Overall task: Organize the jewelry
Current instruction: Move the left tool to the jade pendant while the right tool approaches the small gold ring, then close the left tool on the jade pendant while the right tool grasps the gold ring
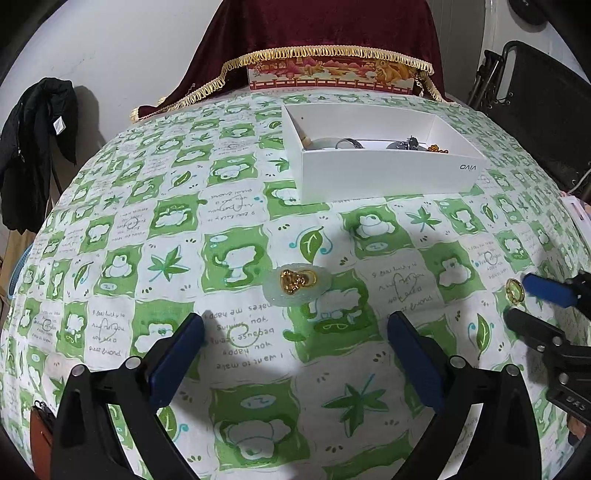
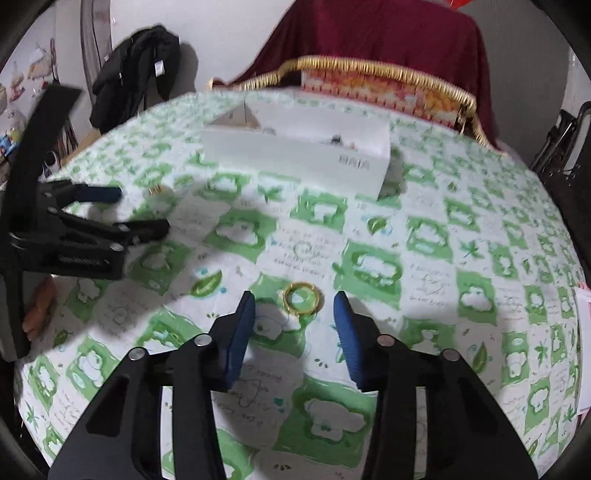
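A pale jade pendant with a gold figure [image 1: 295,284] lies on the green-and-white tablecloth just beyond my open left gripper [image 1: 295,328]; in the right wrist view it shows small [image 2: 155,190]. A gold-rimmed green ring [image 2: 302,296] lies on the cloth just ahead of my open right gripper [image 2: 294,306]; it also shows in the left wrist view [image 1: 514,290], by the right gripper [image 1: 517,299]. A white open box [image 1: 388,177] holds several jewelry pieces [image 1: 351,143] at the far side; it also shows in the right wrist view [image 2: 295,158].
A dark red fringed cloth [image 1: 317,33] over a decorated box [image 1: 332,79] stands behind the white box. A black jacket [image 1: 37,147] hangs at the left. A black chair [image 1: 535,107] stands at the right. The left gripper [image 2: 142,210] shows at the left of the right wrist view.
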`<state>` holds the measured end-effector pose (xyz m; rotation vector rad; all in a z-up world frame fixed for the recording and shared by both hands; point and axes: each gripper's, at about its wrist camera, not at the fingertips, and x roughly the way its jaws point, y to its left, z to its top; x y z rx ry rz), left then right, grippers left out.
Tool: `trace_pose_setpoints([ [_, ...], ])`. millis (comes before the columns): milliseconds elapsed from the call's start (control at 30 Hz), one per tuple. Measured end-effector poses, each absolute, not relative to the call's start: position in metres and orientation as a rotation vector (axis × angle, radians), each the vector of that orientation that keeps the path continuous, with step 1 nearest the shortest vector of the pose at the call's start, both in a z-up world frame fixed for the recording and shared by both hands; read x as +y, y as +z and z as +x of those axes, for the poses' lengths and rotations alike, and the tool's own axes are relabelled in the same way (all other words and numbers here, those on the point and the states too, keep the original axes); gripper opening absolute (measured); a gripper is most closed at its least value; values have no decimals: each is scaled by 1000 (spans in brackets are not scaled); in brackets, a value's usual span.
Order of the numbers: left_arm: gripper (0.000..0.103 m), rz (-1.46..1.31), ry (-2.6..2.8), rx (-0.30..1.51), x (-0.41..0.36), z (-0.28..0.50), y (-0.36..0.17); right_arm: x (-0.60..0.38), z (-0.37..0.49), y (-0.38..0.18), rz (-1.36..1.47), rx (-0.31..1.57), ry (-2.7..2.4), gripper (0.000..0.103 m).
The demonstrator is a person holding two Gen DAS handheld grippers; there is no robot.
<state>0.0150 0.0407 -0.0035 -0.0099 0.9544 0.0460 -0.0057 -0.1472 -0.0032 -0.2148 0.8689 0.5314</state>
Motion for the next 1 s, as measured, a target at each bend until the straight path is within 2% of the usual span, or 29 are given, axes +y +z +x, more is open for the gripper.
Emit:
trace_pose_setpoints([
  [100,100,-10,46,954,41,15,-3,-161,5,-4,-137,883,502,35],
  [167,100,-10,46,954,41,15,-4,-171,12,-4,-82,888,475,22],
  [200,100,-10,46,954,41,15,-4,-177,14,-4,-52,890,474,20],
  [400,100,-10,46,954,41,15,-4,-190,12,0,22,872,484,23],
  [433,100,-10,46,954,41,15,-4,-186,9,0,-2,872,497,26],
  [567,100,-10,46,954,41,15,-4,-175,-5,5,-75,833,513,56],
  [767,100,-10,46,954,41,15,-4,-179,-3,3,-58,850,499,56],
  [800,100,-10,46,954,41,15,-4,-183,1,1,-36,866,492,53],
  [833,100,-9,46,954,41,15,-4,-185,6,-2,-17,888,489,44],
  [867,100,-7,46,954,41,16,-3,-187,9,-3,-10,895,485,39],
  [1000,100,-5,36,955,43,23,-3,-177,11,-3,-71,889,460,36],
])
